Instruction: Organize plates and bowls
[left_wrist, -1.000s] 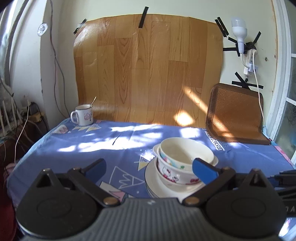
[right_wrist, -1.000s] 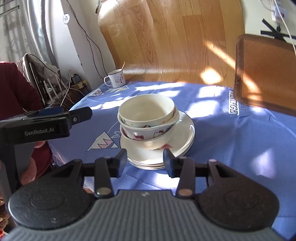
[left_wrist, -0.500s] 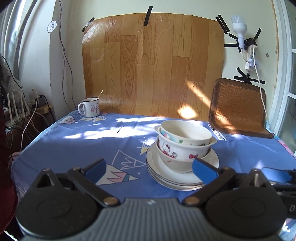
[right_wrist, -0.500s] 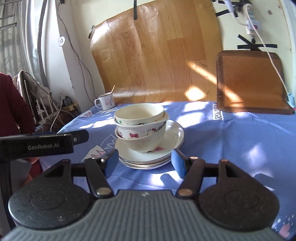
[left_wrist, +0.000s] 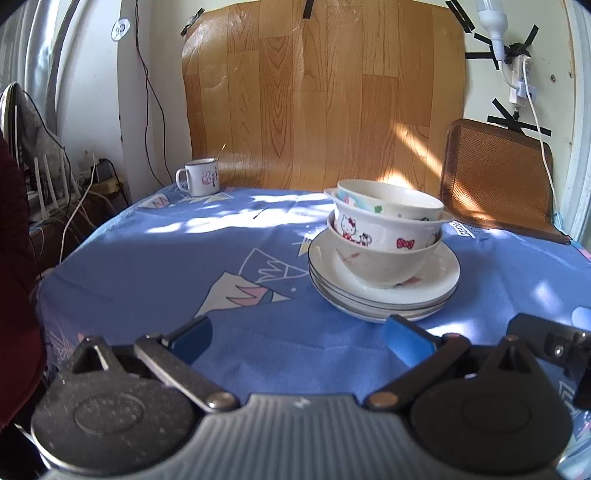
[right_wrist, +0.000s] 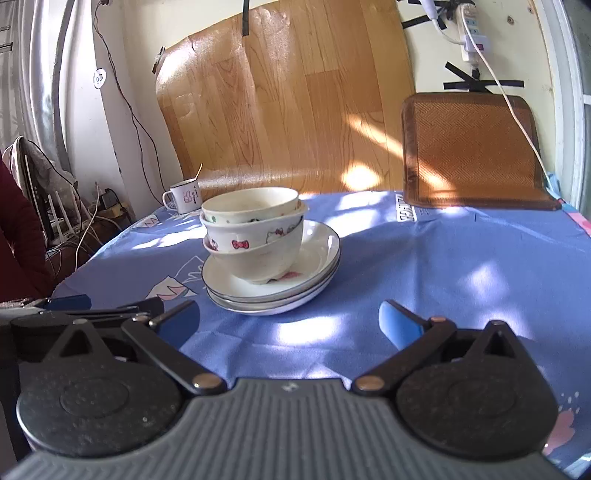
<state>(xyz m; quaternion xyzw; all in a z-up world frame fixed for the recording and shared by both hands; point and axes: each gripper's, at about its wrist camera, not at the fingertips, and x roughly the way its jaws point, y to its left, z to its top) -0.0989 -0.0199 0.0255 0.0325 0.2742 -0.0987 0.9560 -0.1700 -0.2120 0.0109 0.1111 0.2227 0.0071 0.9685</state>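
Note:
Three nested bowls (left_wrist: 384, 232) (right_wrist: 255, 236), the middle one with cartoon cat prints, stand on a stack of white plates (left_wrist: 432, 291) (right_wrist: 317, 273) on the blue tablecloth (left_wrist: 184, 266) (right_wrist: 461, 258). My left gripper (left_wrist: 301, 341) is open just short of the plates, nothing between its blue pads. In the right wrist view my right gripper (right_wrist: 290, 321) sits close in front of the plates. Its jaws are opening wide, with only cloth between them. The left gripper's tip (right_wrist: 70, 302) shows at that view's left edge.
A white mug (left_wrist: 199, 177) (right_wrist: 183, 195) with a spoon stands at the table's far left corner. A woven brown mat (left_wrist: 495, 173) (right_wrist: 469, 151) leans at the back right beside a taped wood-grain sheet (left_wrist: 325, 96). Cables hang left; a dark red sleeve (right_wrist: 18, 236) is at the left.
Both grippers have sunk lower and now look at the stack more from the side. The right gripper's jaws have spread from narrow to wide. The left jaws stayed open.

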